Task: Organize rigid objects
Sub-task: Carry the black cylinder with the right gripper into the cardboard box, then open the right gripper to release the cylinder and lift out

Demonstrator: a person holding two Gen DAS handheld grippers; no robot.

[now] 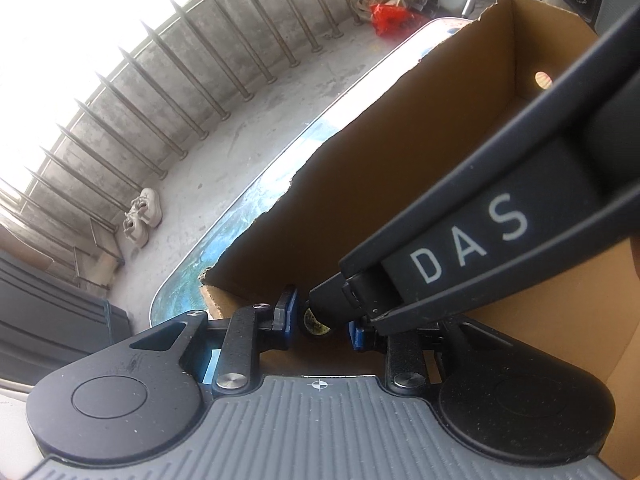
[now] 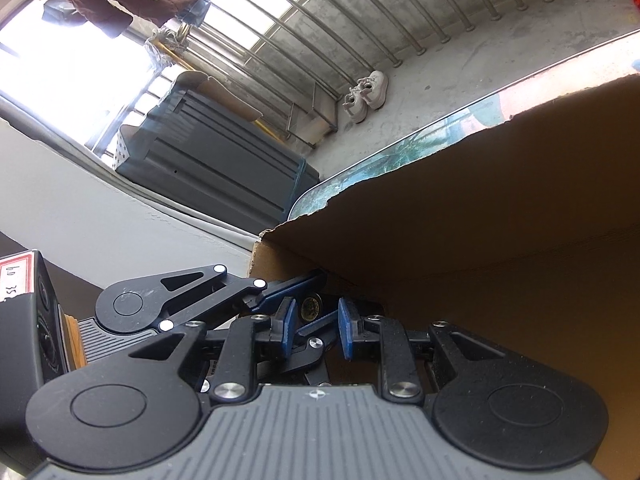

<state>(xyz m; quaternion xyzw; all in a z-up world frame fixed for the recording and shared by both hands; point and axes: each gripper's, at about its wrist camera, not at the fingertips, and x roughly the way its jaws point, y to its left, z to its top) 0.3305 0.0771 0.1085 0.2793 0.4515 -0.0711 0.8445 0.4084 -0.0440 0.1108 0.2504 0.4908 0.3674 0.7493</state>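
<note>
A brown cardboard box (image 1: 400,152) stands on a glass-topped table; both grippers reach into it. My left gripper (image 1: 320,322) has its blue pads around a small round dark object with a gold face (image 1: 316,320), low in the box corner. The other gripper, a black body marked "DAS" (image 1: 468,248), crosses in from the right and its tip touches that object. In the right wrist view my right gripper (image 2: 318,326) has its blue pads a little apart, with the left gripper's fingers (image 2: 296,284) and the round object (image 2: 311,306) just ahead of them.
The box wall (image 2: 480,200) rises close on the right. The glass table edge (image 1: 248,204) curves past it. On the concrete balcony floor lie white shoes (image 1: 144,216), a railing, a grey cabinet (image 2: 216,160) and clutter with a red bag (image 1: 390,16).
</note>
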